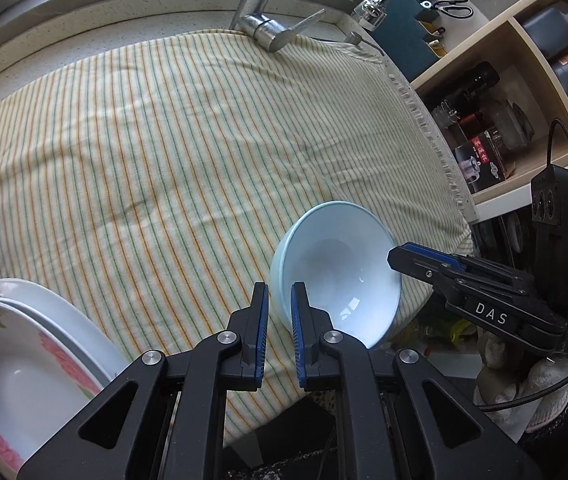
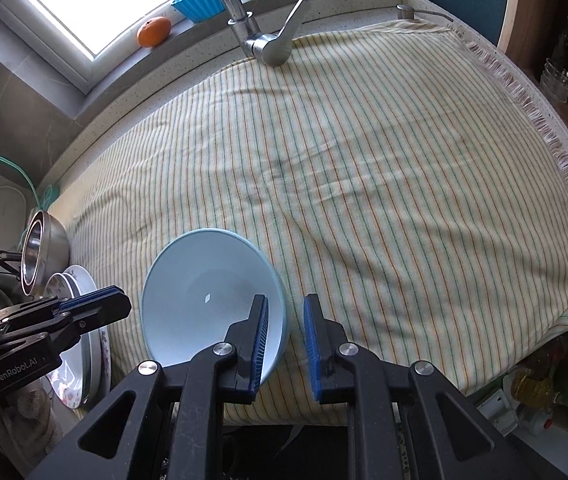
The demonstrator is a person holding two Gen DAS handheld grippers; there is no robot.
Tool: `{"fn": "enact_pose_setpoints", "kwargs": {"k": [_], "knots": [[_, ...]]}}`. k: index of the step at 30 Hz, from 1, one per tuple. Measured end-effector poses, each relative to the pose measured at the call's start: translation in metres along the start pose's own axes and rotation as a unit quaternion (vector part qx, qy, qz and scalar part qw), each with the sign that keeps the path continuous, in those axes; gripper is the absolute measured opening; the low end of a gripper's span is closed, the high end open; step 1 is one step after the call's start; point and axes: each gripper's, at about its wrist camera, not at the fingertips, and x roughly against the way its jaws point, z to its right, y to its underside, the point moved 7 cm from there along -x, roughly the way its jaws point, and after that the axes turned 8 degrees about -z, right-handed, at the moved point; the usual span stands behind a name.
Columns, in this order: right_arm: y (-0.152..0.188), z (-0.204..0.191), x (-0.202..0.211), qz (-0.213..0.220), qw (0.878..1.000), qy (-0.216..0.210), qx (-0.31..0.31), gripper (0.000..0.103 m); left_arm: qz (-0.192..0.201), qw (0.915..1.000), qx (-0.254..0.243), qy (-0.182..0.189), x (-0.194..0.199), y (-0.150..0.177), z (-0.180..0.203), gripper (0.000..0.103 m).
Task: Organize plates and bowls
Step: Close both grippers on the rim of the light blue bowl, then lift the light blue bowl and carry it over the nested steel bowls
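Note:
A light blue bowl (image 1: 340, 276) (image 2: 208, 300) rests tilted on the striped cloth (image 1: 164, 152) near its front edge. My left gripper (image 1: 279, 312) has its jaws a little apart around the bowl's left rim; I cannot tell if the pads touch it. My right gripper (image 2: 285, 320) is open, astride the bowl's right rim with gaps both sides; it also shows in the left wrist view (image 1: 396, 254). Two floral plates (image 1: 24, 360) (image 2: 76, 344) are stacked at the left. The left gripper also shows in the right wrist view (image 2: 120, 300).
A steel bowl (image 2: 40, 248) stands on edge behind the plates. A faucet (image 2: 260, 40) and a spray head (image 1: 372, 10) stand at the cloth's far side. Shelves with jars and bottles (image 1: 496, 120) are on the right. An orange (image 2: 154, 32) lies on the sill.

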Motion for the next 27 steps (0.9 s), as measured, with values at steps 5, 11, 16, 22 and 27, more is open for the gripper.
{"fn": "enact_pose_setpoints", "kwargs": {"k": [5, 11, 16, 22, 27], "knots": [[0.001, -0.001, -0.009, -0.011, 1.0, -0.004, -0.003, 0.017, -0.008, 0.9999, 0.005, 0.004, -0.008, -0.001, -0.001, 0.01], [0.002, 0.0, -0.013, -0.02, 1.0, -0.005, -0.005, 0.017, -0.015, 0.9999, 0.007, 0.005, -0.015, -0.002, -0.002, 0.01], [0.003, 0.003, -0.016, -0.028, 1.0, -0.008, -0.011, 0.016, -0.016, 0.9998, 0.004, 0.004, -0.019, -0.003, 0.0, 0.01], [0.003, -0.001, -0.016, -0.028, 1.0, -0.008, -0.005, 0.012, -0.016, 0.9998, 0.006, 0.004, -0.023, -0.005, 0.0, 0.01], [0.003, -0.006, -0.017, -0.027, 1.0, -0.005, 0.003, 0.01, -0.011, 0.9999, 0.003, 0.0, -0.022, -0.005, 0.001, 0.009]]}}
